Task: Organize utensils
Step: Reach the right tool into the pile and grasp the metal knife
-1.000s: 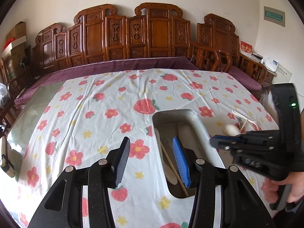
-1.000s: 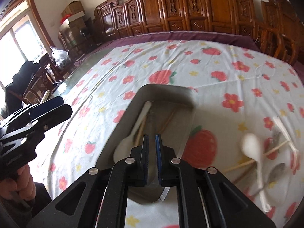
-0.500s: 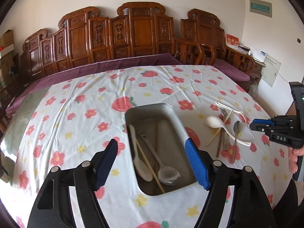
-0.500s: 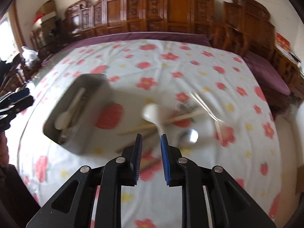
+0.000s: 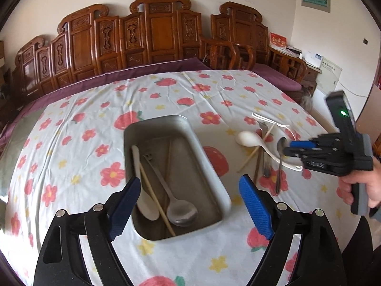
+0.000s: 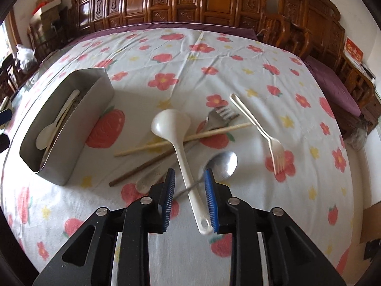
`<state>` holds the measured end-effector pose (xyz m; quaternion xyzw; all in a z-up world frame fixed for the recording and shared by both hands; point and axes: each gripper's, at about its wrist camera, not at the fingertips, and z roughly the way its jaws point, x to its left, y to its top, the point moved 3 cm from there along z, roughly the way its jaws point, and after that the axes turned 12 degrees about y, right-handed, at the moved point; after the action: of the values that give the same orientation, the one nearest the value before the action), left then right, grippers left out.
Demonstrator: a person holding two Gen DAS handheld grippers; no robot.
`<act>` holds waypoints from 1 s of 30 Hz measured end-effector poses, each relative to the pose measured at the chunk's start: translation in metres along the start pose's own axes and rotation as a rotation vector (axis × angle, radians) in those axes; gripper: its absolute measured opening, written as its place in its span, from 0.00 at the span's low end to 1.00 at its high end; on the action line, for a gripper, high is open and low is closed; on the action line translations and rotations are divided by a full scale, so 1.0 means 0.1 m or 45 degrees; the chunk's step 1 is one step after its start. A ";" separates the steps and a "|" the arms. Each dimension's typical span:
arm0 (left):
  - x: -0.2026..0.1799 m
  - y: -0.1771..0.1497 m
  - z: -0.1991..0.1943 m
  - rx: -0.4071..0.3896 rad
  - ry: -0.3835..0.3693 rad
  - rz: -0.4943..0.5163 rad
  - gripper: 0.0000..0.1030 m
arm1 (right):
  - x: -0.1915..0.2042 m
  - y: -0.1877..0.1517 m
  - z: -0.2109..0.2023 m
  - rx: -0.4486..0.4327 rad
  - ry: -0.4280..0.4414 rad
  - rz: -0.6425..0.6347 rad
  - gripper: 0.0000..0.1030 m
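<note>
A metal tray [image 5: 210, 166] lies on the flowered cloth and holds a white spoon [image 5: 145, 205], a metal spoon [image 5: 182, 212], a chopstick and a fork. My left gripper [image 5: 189, 181] hovers over the tray's near end, jaws wide and still opening, nothing between them. To the right lies a loose pile: a white ladle spoon [image 6: 171, 121], a metal spoon [image 6: 223, 162], a white plastic fork [image 6: 262, 131], a metal fork [image 6: 219, 116] and chopsticks [image 6: 183, 139]. My right gripper [image 6: 189, 172] [image 5: 293, 147] hangs above the ladle spoon's handle. Its jaws are opening, and the handle shows between them untouched.
The tray [image 6: 71, 128] sits left of the pile in the right wrist view. Carved wooden chairs [image 5: 157, 33] line the table's far side. A person's hand [image 5: 357, 186] holds the right gripper at the table's right edge.
My right gripper swung from over the tray to over the loose pile, and its jaws parted. My left gripper's jaws spread wider as it shifted over the tray's near end.
</note>
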<state>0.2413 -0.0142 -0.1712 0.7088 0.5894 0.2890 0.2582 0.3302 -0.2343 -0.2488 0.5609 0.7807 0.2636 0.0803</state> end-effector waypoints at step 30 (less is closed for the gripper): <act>-0.67 -0.24 -0.05 0.052 -0.116 0.066 0.80 | -0.47 -0.04 0.32 -0.017 0.064 0.340 0.09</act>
<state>0.2120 -0.0755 -0.1921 0.7414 0.5642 0.2509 0.2627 0.3569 -0.2684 -0.2859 0.6525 0.6991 0.2909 0.0287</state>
